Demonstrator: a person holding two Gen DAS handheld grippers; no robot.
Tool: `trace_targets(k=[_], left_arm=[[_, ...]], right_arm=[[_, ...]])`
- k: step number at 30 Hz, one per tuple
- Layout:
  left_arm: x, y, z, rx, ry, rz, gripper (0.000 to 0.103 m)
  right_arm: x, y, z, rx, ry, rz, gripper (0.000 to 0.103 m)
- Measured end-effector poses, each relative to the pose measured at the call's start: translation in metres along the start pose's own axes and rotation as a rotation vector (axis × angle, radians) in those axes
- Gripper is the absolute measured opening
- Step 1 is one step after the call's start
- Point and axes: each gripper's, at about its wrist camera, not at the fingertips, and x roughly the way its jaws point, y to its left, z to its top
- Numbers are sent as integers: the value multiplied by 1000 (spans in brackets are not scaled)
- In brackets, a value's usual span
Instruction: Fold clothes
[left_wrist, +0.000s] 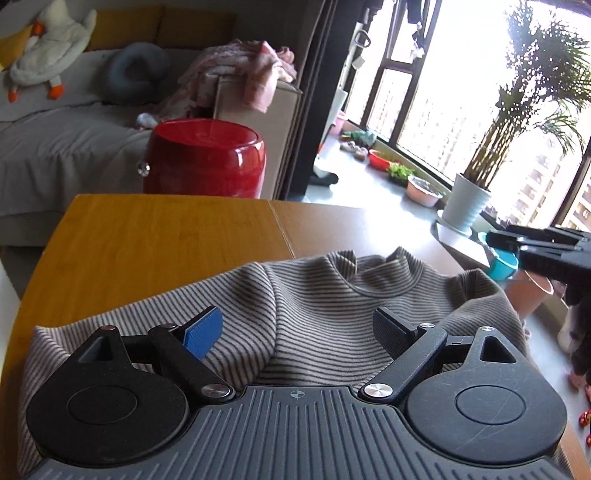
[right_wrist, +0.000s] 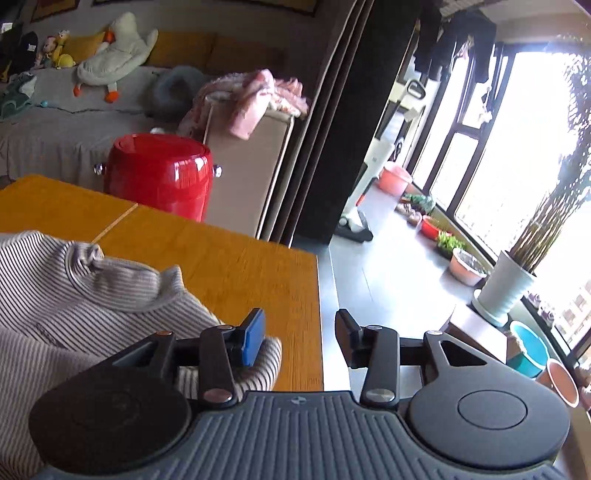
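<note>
- The striped top (left_wrist: 306, 314) lies rumpled on the wooden bench (left_wrist: 166, 240), filling the lower middle of the left wrist view, its collar (left_wrist: 373, 280) toward the bench's far edge.
- The left gripper (left_wrist: 299, 332) hovers right over the top's chest, jaws wide apart, with cloth below and between them but nothing clamped.
- In the right wrist view the top (right_wrist: 74, 302) sits in the lower left, and a rolled hem or shoulder edge (right_wrist: 264, 360) reaches just under the blue pad (right_wrist: 253, 341).
- The right gripper (right_wrist: 299, 336) has its jaws partly apart and holds nothing; the gap between them looks out past the bench's right edge (right_wrist: 319, 314) onto the floor.
- The top's width runs left to right across both views, so each gripper is nearest its own shoulder; the left one is better centred over the cloth.
- The right gripper also shows at the right edge of the left view (left_wrist: 535, 247), off past the top's right shoulder.
- The likely next move is a pinch at each shoulder.
- Bare bench lies beyond the collar and in the upper left, giving room to spread or fold.
- On the right the top almost reaches the bench edge, so cloth could slip off.
</note>
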Motion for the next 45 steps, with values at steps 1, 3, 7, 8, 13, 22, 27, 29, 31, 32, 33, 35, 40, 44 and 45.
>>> trace_targets(k=[1,3,7,8,13,22,27,29,31,32,33,35,40,44,45], left_arm=[[5,-2,-2,6,12,3,94],[11,-2,-7,20,24,15,94],[14,2,-11,29,30,19,95],[14,3,-11,27,31,19,95],[12,10,-14,23,38,21,97],[0,20,-24,24,30,41,99],[-12,24,-33,26,31,65,99],[-18,26,-35,13,29,67,99],[-23,29,-38,-1,26,67,99],[-25,31,-38,-12,24,65,99],[-26,33,-38,-31,20,61,99],[-26,38,-34,-88,14,51,100],[-37,51,-21,-226,4,19,100],[-63,52,-18,-262,-51,21,100],[-69,52,-19,-267,-65,20,100]], right_arm=[[-5,1,9,35,-16,52,39],[-4,3,24,132,9,221,32],[31,36,43,249,122,445,32],[43,46,45,255,143,456,32],[103,88,44,308,281,485,22],[71,122,106,128,13,507,1],[41,92,87,29,25,459,8],[25,77,66,-14,51,418,15],[3,61,42,-53,57,333,17],[-11,57,30,-74,53,329,18],[-26,54,17,-98,45,343,22],[-54,56,-5,-141,35,390,45],[-103,118,-38,-294,-5,628,62],[-119,176,-63,-454,-99,643,70],[-117,185,-67,-483,-128,603,68]])
